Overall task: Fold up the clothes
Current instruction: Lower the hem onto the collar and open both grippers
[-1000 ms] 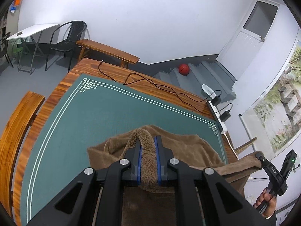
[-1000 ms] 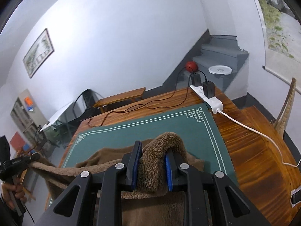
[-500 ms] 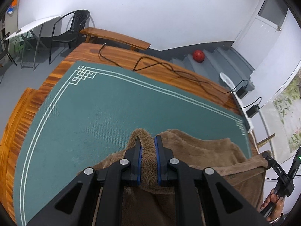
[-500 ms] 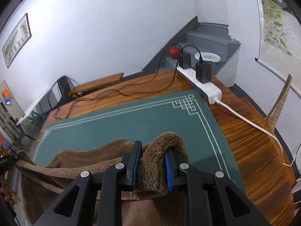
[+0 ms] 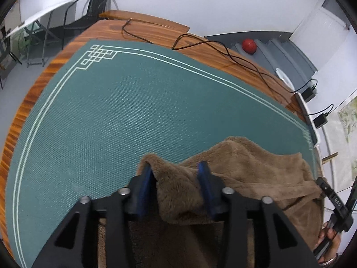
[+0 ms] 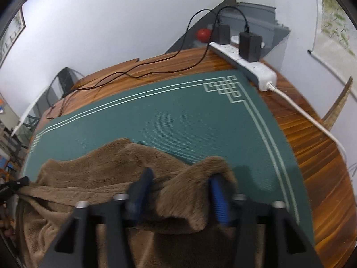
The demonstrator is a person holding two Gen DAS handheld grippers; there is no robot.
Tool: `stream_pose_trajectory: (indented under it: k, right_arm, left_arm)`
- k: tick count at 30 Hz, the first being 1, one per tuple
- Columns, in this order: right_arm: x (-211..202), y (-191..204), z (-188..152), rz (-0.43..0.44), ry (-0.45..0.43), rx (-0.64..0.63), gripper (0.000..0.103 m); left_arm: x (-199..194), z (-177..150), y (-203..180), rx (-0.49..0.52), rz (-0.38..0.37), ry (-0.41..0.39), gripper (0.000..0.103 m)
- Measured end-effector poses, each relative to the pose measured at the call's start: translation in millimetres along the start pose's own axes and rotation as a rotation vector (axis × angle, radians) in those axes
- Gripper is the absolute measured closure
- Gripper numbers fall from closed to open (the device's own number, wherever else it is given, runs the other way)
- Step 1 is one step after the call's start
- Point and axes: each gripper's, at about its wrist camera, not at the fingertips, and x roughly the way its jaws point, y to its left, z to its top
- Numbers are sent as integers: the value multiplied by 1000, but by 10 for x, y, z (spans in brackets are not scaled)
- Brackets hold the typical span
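Both tools, left (image 5: 176, 176) and right (image 6: 181, 183), spread wide, brown fleece (image 5: 250, 165) draped loosely between their fingers on green mat (image 5: 133, 111).

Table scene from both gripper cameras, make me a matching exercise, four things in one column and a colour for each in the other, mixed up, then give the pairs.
Things:
1. mat
2. garment
3. ball
4. power strip

Colours:
A. red
B. white
C. green
D. brown

Pairs: 1-C, 2-D, 3-A, 4-B. The garment lies on the mat, loose between the open fingers of the left gripper and of the right gripper.
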Motion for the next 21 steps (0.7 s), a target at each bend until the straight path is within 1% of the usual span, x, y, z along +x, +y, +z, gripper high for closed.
stream_pose_trajectory:
  k: [1, 3, 5, 7, 9, 12, 14, 16, 18, 20, 21]
  right_arm:
    - [-30, 19, 4, 3, -9, -8, 40]
    - [-109, 47, 18, 11, -33, -18, 40]
    - [-208, 45, 41, 26, -60, -11, 40]
    - [-280, -11, 75, 33, -81, 23, 36]
    - [-347, -84, 116, 24, -102, 63, 27]
    - [-426, -121, 134, 24, -105, 63, 27]
    - [-487, -97, 129, 37, -104, 34, 27]
    - [-545, 62, 76, 71, -90, -64, 27]
    - [-551, 274, -9, 102, -44, -186, 27]
    - [-506, 498, -125, 109, 8, -308, 27]
    - [-464, 559, -160, 109, 32, -338, 27]
  left_arm:
    - [-34, 12, 14, -11, -15, -4, 35]
    - [-152, 43, 52, -34, -42, -31, 24]
    - [-273, 89, 128, -68, -77, -55, 23]
    - [-370, 128, 205, -100, -100, -76, 23]
    - [-468, 139, 246, -97, -98, -92, 23]
    - [-564, 79, 182, -23, -104, -80, 23]
    - [-606, 2, 73, 59, -100, -56, 23]
    - [-589, -108, -94, 166, -80, -16, 23]
    - [-523, -223, -272, 270, -51, 29, 23]
    - [-452, -290, -376, 317, -28, 50, 23]
    - [-391, -291, -390, 324, -16, 66, 23]
